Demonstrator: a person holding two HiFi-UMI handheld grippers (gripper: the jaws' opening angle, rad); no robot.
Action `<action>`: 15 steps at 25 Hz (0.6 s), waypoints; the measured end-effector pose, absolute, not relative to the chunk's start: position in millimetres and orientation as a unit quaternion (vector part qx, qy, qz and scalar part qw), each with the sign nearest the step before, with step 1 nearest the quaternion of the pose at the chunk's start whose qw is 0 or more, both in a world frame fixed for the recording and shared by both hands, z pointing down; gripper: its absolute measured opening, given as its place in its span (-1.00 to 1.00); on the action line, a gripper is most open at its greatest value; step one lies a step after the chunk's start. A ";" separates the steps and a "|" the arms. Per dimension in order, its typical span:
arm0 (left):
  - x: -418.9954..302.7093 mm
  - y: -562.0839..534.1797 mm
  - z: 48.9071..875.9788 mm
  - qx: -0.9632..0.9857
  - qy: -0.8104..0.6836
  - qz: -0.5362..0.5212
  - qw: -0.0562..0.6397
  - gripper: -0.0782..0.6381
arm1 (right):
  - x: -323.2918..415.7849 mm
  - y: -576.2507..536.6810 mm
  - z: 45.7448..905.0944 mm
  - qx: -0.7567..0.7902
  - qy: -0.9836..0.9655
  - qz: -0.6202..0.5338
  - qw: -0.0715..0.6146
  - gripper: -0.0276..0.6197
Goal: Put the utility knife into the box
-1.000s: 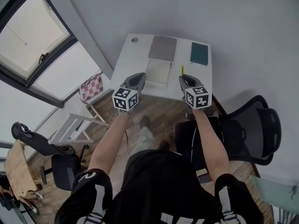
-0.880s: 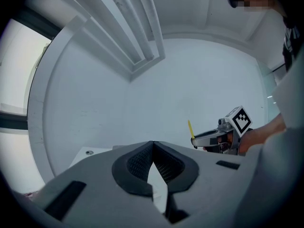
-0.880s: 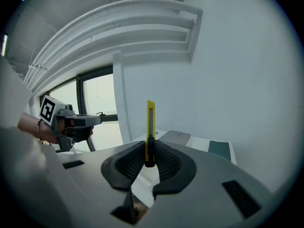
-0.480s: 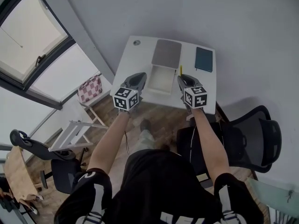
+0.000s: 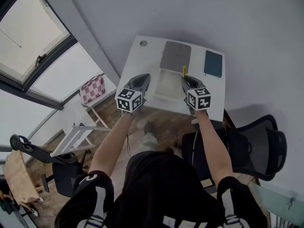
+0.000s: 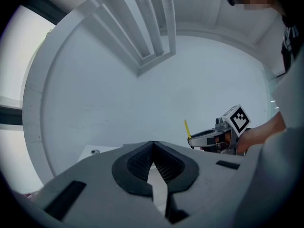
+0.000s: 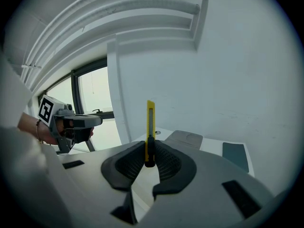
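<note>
A yellow utility knife (image 7: pixel 150 122) stands upright between the jaws of my right gripper (image 7: pixel 149 149), which is shut on its lower end. In the head view the knife (image 5: pixel 184 71) pokes out past the right gripper (image 5: pixel 185 79), just right of the open shallow box (image 5: pixel 168 85) on the white table (image 5: pixel 142 61). My left gripper (image 5: pixel 142 77) hovers at the box's left side. Its jaws are shut with nothing between them (image 6: pixel 153 145). The left gripper view also catches the right gripper (image 6: pixel 209 137) holding the knife (image 6: pixel 186 127).
A grey lid (image 5: pixel 175 56) lies behind the box, and a dark teal notebook (image 5: pixel 213 63) lies at the table's right end. A small round hole (image 5: pixel 143 43) marks the back left corner. A black office chair (image 5: pixel 259 146) stands to the right, a folding chair (image 5: pixel 92 90) to the left.
Both grippers have come forward from the table's front edge to either side of the box. The knife stays in the right gripper.
</note>
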State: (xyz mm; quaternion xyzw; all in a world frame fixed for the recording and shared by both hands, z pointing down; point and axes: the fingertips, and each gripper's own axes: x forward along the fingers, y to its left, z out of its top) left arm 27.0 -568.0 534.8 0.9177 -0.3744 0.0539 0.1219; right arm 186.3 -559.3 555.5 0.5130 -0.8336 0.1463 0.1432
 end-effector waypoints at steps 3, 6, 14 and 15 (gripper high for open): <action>20.7 -571.8 539.8 0.916 -0.377 0.055 0.126 -0.71 | 180.5 -563.5 560.3 0.509 -0.835 0.150 0.147 -0.69; 14.4 -575.3 544.0 0.913 -0.382 0.053 0.130 -0.71 | 176.4 -566.9 564.4 0.505 -0.836 0.151 0.152 -0.69; 0.0 -581.5 557.8 0.907 -0.391 0.051 0.149 -0.71 | 162.0 -577.8 586.4 0.488 -0.838 0.165 0.177 -0.69; -2.0 -582.9 560.3 0.906 -0.392 0.052 0.151 -0.71 | 159.8 -580.5 590.9 0.486 -0.838 0.167 0.180 -0.69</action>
